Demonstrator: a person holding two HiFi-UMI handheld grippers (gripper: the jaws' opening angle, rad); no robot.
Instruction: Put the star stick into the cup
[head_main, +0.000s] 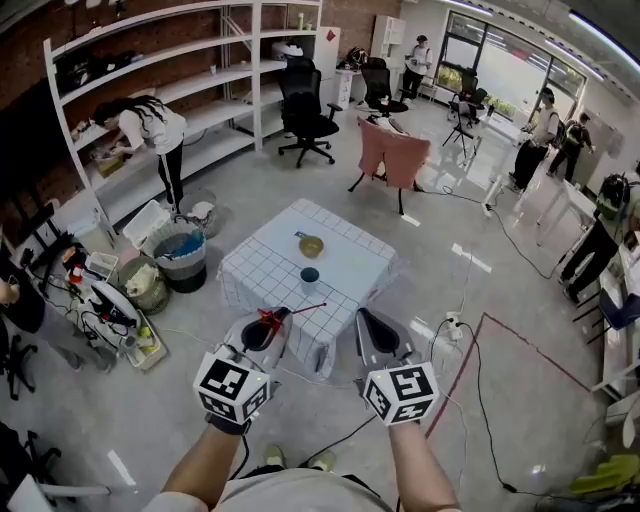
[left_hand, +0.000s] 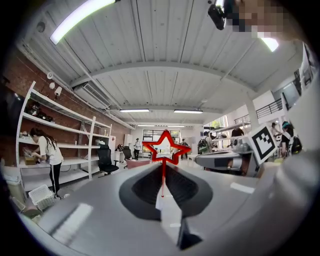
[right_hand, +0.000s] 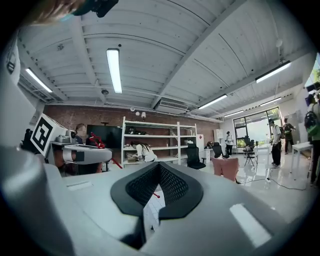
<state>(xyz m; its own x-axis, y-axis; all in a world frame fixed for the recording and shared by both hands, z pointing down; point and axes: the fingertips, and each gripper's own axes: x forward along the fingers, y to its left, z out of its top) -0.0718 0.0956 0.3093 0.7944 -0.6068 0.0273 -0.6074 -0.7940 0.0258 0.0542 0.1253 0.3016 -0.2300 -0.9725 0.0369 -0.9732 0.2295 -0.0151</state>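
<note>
The star stick (head_main: 290, 311), a thin red rod with a red outline star (left_hand: 166, 147) at its end, is pinched in my left gripper (head_main: 271, 320), which is shut on it above the table's near edge. In the left gripper view the star stands upright just past the closed jaws (left_hand: 163, 171). The dark cup (head_main: 309, 275) stands on the checkered table (head_main: 262, 270), beyond both grippers. My right gripper (head_main: 366, 320) is held beside the left one, shut with nothing in it; its jaws (right_hand: 159, 172) meet in the right gripper view, where the left gripper (right_hand: 82, 153) shows to the left.
A yellowish bowl (head_main: 311, 245) sits on the table behind the cup. Bins and baskets (head_main: 181, 254) stand left of the table, and a pink-draped chair (head_main: 392, 155) stands behind it. A person (head_main: 150, 130) bends at the shelves. Cables (head_main: 470, 330) run across the floor on the right.
</note>
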